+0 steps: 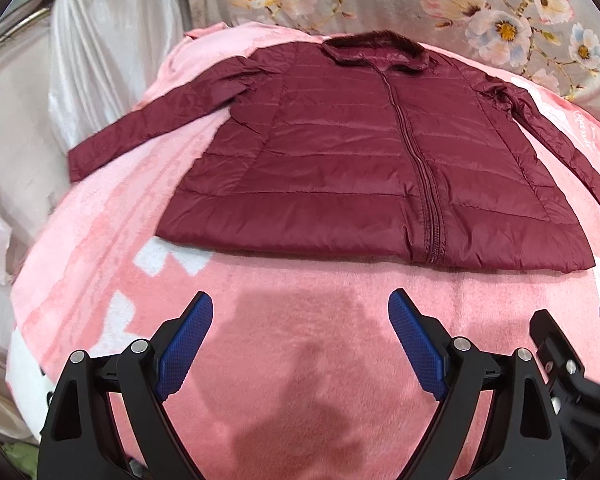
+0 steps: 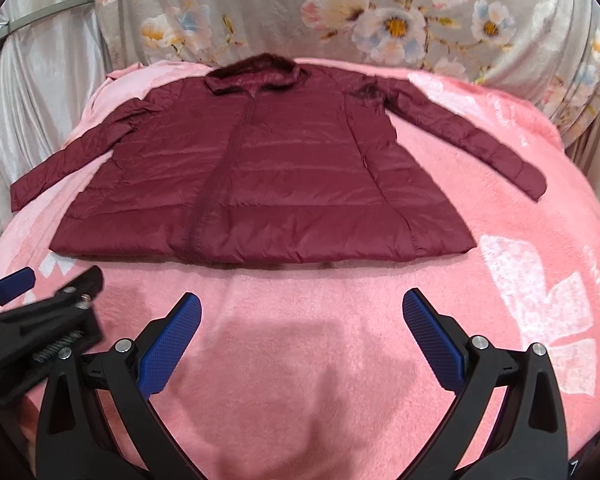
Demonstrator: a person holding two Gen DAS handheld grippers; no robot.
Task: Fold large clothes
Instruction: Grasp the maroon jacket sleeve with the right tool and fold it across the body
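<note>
While the jacket [image 1: 340,168] fills both views, only right-wrist shows its right cuff [image 2: 530,184].

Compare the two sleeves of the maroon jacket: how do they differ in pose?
The left sleeve lies at a wider angle from the jacket body, leaving a wide wedge of pink blanket between. The right sleeve runs steeper, closer to the side seam, though it too splays out. The left sleeve's cuff reaches the blanket's edge; the right one's rests well inside. Both lie flat, straight and unfolded.

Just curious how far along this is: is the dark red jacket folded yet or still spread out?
Spread out. The jacket lies flat on the pink blanket, zipped, both sleeves stretched sideways.
</note>
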